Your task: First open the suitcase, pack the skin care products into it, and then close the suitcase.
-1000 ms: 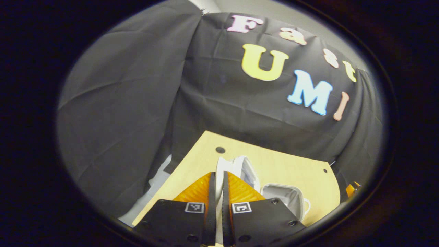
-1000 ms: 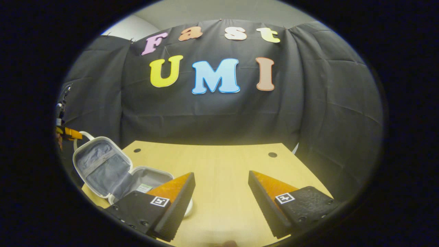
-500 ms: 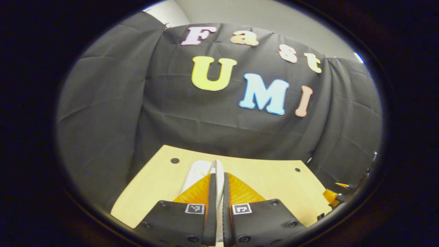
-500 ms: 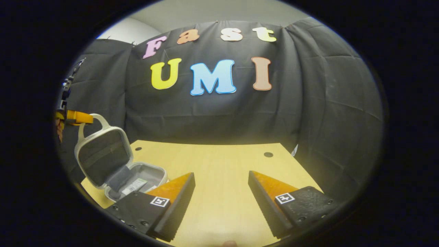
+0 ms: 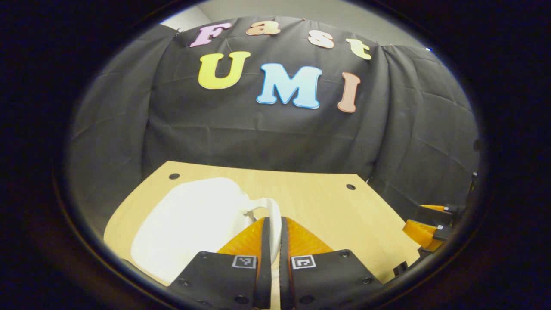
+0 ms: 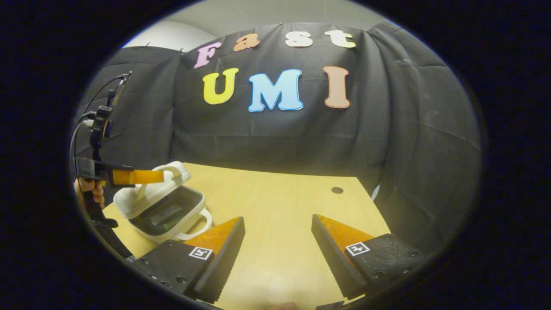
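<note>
- Suitcase [image 6: 161, 206], lid part-lowered, and left gripper [image 6: 160, 176] on its handle block the table's [image 6: 280, 206] left side.
- Centre and right tabletop bare; passage open there.
- Lid gap narrow, probably impassable.

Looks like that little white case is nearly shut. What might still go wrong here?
The left gripper pinches only the lid handle, so the handle might slip and the lid drop. The suitcase sits near the table corner and might get pushed off. Something inside could catch in the remaining gap.

smooth white suitcase [image 5: 193, 224] — matt wood-look table [image 6: 275, 241]
</note>
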The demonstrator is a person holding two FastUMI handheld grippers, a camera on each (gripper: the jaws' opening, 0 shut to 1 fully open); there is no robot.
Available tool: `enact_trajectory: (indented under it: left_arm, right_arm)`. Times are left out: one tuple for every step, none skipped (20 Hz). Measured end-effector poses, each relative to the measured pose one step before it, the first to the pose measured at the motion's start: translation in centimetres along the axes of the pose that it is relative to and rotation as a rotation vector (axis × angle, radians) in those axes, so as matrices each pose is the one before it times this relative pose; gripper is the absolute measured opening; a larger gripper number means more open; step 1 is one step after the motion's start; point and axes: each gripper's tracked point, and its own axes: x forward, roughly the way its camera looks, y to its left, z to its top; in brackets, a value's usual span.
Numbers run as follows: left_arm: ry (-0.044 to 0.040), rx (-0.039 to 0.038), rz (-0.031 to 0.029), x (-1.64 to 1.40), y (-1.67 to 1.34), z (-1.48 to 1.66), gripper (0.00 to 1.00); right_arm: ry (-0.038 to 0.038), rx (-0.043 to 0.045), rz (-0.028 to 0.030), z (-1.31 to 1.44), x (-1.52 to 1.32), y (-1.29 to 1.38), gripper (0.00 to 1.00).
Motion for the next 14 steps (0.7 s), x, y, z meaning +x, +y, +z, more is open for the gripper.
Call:
enact_trajectory:
  left_arm:
    - [0.00643,0.00122,0.01058,0.605,-0.053,-0.961,0.15]
    - [0.00586,0.00333,0.00400,0.640,-0.275,-0.798,0.16]
    - [0.01187,0.00303,0.00110,0.489,-0.250,-0.722,0.16]
    - [0.00579,0.00701,0.00041,0.517,-0.178,-0.504,0.16]
    - [0.00482,0.01327,0.00524,0.567,-0.059,-0.556,0.16]
    - [0.00137,0.00998,0.00118,0.462,-0.178,-0.310,0.16]
    - [0.00084,0.00345,-0.01262,0.515,-0.369,-0.429,0.16]
    - [0.00765,-0.00514,-0.00601,0.181,-0.328,-0.353,0.17]
    - [0.01175,-0.00538,-0.00489,0.402,0.085,-0.673,0.19]
    - [0.00581,-0.00628,-0.00170,0.498,0.022,-0.548,0.22]
    - [0.00852,-0.01350,-0.02770,0.376,-0.430,-0.587,0.19]
    - [0.00564,-0.02033,-0.01392,0.038,-0.368,-0.317,0.23]
    - [-0.00873,-0.00071,0.00219,0.075,0.082,0.308,0.23]
    - [-0.01095,0.01323,0.00022,-0.189,0.030,0.283,0.23]
  right_arm:
    - [0.00373,-0.00278,0.00178,-0.146,-0.282,-0.302,0.95]
    - [-0.00386,-0.00219,-0.00349,-0.036,-0.184,-0.273,0.95]
    - [-0.00155,0.00106,-0.00756,-0.060,-0.244,-0.179,0.95]
    - [-0.00029,0.00606,-0.00822,-0.239,-0.114,-0.067,0.95]
    - [0.00127,0.01102,-0.00554,-0.063,-0.159,0.102,0.95]
    - [0.00195,0.00882,-0.00405,-0.097,-0.059,0.116,0.95]
    - [0.00453,0.00285,-0.00869,-0.105,-0.076,0.071,0.95]
    - [0.00839,0.00235,-0.00782,-0.245,-0.172,-0.051,0.95]
    - [-0.00519,0.00569,-0.00637,0.121,-0.229,0.081,0.95]
    - [-0.00444,0.00548,-0.00724,0.147,0.050,0.045,0.96]
    - [0.00673,0.00305,-0.00706,-0.119,0.019,0.117,0.95]
    - [0.00602,0.00278,-0.00641,-0.246,-0.010,0.221,0.95]
    - [-0.00017,0.00156,-0.00285,0.039,0.080,0.329,0.96]
    - [0.00221,-0.00102,-0.00559,0.276,0.160,0.310,0.95]
